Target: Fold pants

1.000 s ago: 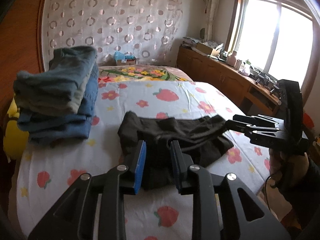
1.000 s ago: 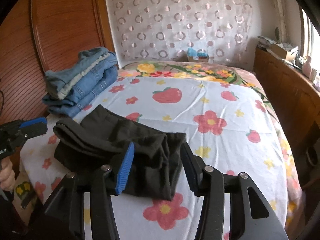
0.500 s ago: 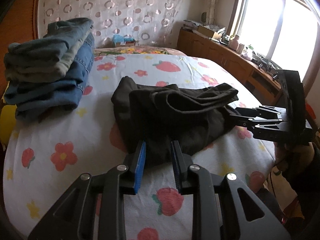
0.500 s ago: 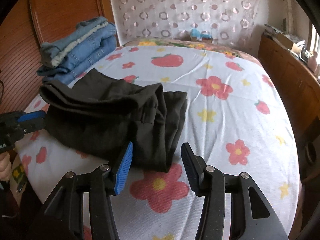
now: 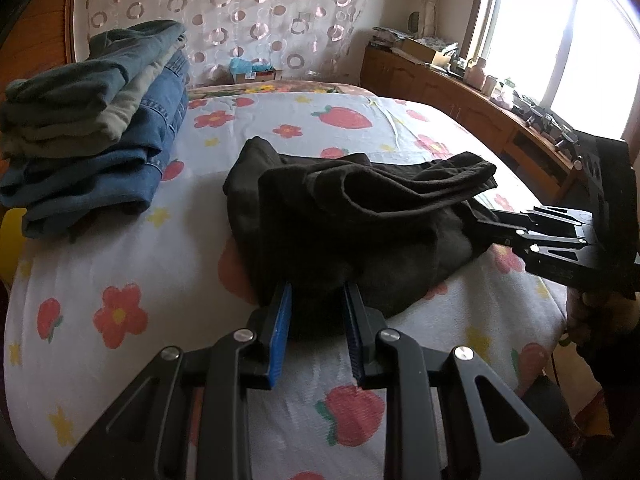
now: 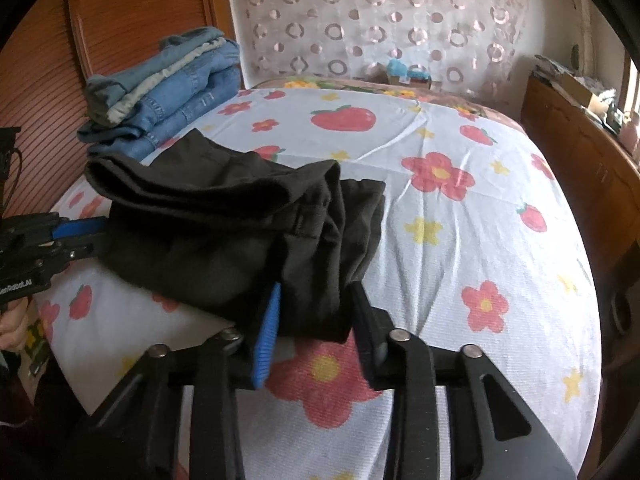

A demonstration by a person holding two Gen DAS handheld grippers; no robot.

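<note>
A stack of folded jeans [image 5: 96, 132] in blue denim, topped by a grey-green pair, sits at the bed's far left corner, well apart from the black pants [image 5: 348, 220]. These lie in a thick, rumpled fold on the near part of the bed [image 5: 120, 264], whose white sheet carries printed strawberries and flowers. A lace curtain [image 5: 240, 12] with ring patterns hangs behind, and a small cardboard box [image 5: 252, 74] stands at its foot.

The left tool [image 5: 318, 312] is clenched on the near edge of the soft, matte fabric, which bulges between its blue-faced pads. The right tool [image 6: 316, 312] has just been closing and now grips a hanging corner of the same pants.

The left view alone shows the bright window [image 5: 560, 32] and cluttered wooden cabinet [image 5: 460, 96]; the right view alone shows the slatted wooden headboard [image 6: 132, 20].
</note>
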